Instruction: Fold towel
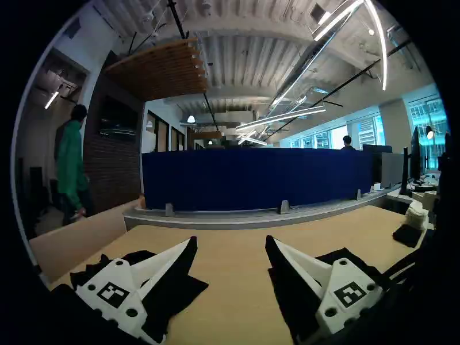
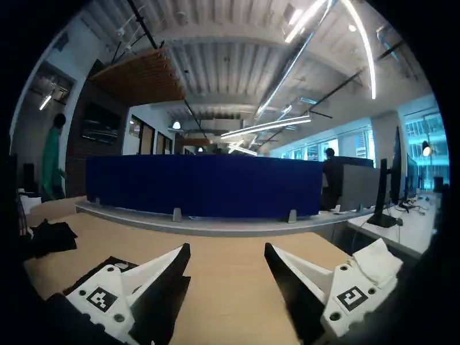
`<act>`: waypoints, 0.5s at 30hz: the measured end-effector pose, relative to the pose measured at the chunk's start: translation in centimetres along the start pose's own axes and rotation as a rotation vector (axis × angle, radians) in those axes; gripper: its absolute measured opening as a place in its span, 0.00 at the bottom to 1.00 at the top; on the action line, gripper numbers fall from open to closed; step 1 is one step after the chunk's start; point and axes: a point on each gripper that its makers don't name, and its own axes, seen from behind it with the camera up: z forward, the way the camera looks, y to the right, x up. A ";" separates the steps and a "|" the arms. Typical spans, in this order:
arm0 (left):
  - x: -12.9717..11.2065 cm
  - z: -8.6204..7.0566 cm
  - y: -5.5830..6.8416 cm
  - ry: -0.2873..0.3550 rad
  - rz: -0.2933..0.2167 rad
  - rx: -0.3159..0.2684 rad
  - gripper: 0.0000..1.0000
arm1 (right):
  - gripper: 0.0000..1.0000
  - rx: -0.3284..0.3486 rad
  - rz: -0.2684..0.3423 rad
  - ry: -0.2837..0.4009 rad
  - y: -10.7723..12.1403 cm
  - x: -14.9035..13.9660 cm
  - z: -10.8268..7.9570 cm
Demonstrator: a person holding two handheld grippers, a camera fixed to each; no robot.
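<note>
Since left gripper (image 1: 230,239) and right gripper (image 2: 227,246) both gape wide and empty, I risk bunching the black towel (image 2: 52,236) at left with a shallow pinch.

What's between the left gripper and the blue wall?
In the left gripper view, only bare tan table lies between the left gripper and the blue wall, up to its grey base.

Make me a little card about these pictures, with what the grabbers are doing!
left gripper: open, holding nothing
right gripper: open, holding nothing
table: light wooden tabletop, under both
cloth: crumpled black cloth, lying on table, untouched
behind: dark blue divider panel
person: someone in green top, far off
</note>
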 end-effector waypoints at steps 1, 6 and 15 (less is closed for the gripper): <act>0.5 0.0 0.1 -0.001 0.000 0.000 0.88 | 1.00 0.001 0.002 -0.004 0.0 0.7 0.0; 3.0 -0.4 0.8 -0.015 0.001 -0.013 0.88 | 1.00 0.002 0.001 -0.017 0.1 4.0 -0.1; 3.1 -0.7 2.5 -0.107 0.034 -0.092 0.88 | 1.00 0.085 -0.044 -0.093 -1.2 5.2 -0.1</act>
